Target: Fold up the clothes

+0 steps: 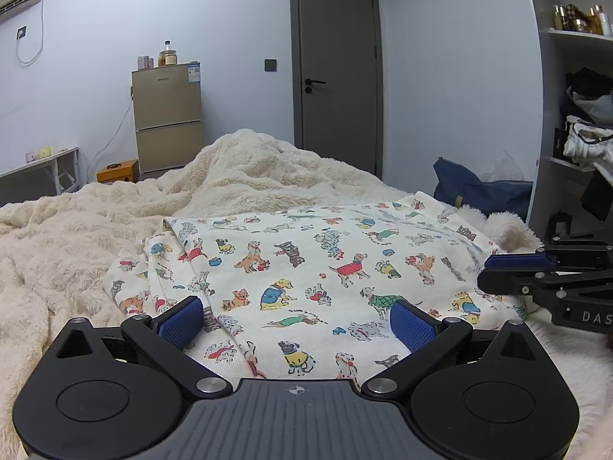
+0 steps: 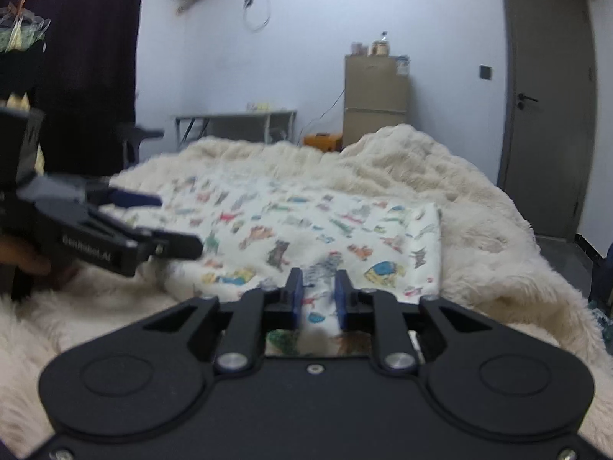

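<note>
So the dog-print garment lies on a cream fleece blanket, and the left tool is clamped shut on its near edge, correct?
Not quite. The garment does lie on the cream blanket, but the left tool is wide open, its blue pads spread apart over the near edge and gripping nothing. The left wrist view shows it.
</note>
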{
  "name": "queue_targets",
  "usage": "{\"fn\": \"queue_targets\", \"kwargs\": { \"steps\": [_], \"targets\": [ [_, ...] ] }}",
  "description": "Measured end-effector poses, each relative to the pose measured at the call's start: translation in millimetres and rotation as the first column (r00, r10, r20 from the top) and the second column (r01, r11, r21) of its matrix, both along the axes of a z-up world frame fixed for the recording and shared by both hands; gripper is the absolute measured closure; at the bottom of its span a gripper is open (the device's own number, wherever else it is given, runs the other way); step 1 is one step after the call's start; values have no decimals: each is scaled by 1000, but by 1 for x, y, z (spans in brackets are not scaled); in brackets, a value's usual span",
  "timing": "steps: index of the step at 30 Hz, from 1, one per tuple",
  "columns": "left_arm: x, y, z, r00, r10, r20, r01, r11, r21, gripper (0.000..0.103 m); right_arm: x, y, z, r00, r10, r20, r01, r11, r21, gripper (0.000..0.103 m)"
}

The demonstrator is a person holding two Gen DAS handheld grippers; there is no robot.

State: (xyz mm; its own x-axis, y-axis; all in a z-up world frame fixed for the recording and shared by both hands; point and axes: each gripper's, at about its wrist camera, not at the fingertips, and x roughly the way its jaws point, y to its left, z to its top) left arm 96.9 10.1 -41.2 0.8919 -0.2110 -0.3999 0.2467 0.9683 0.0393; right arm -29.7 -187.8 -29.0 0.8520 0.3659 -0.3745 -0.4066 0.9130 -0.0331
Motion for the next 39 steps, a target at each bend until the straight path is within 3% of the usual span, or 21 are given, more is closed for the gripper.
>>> {"fn": "queue_targets", "kwargs": {
  "steps": [4,7,10,13,20,23,25,27,29,30,31,33,35,39],
  "targets": [
    [1,0,1,1000,-1,-1,1,1000,-2,0,0,2,-1,1000,4,1,-4,1000,-3,82],
    [1,1,1,1000,-2,-2,2,1000,-11,0,-9,-4,0,998,-29,58,28,999,33,87],
    [0,2,1,1000,-2,-2,2,1000,-12,0,-10,-4,2,997,-32,71,30,999,28,86],
    [0,1,0,1000,-3,-4,3,1000,-4,0,2,-1,-1,1000,-5,-3,5,1000,12,83],
    [0,0,1,1000,-13,-11,13,1000,7,0,1,1,-2,1000,3,-19,-3,1000,-8,83],
    [0,1,2,1000,-25,-19,25,999,20,0,5,-3,1,997,31,-67,-31,999,-11,83],
    [-5,3,7,995,-90,-30,92,993,77,0,7,-7,7,993,63,-101,-66,997,-26,81],
    [-13,8,13,988,-154,-20,155,977,144,0,7,-14,16,984,107,-139,-115,992,-47,80],
    [-22,12,19,976,-217,-26,218,951,221,0,3,-21,25,981,146,-126,-158,983,-90,71],
    [-30,11,20,966,-255,-37,254,921,295,0,0,-24,29,979,165,-118,-178,978,-112,58],
    [-35,9,20,962,-271,-41,268,901,340,0,-2,-28,34,977,184,-110,-198,971,-135,56],
    [-48,1,13,951,-308,-15,277,832,481,0,-10,-33,39,970,227,-86,-241,947,-215,55],
    [-53,-7,4,936,-352,11,285,775,564,0,-16,-30,35,960,267,-82,-279,917,-284,54],
    [-45,-17,-4,934,-357,27,266,742,615,0,-28,-3,13,949,313,-27,-286,825,-488,46]
  ]
}}
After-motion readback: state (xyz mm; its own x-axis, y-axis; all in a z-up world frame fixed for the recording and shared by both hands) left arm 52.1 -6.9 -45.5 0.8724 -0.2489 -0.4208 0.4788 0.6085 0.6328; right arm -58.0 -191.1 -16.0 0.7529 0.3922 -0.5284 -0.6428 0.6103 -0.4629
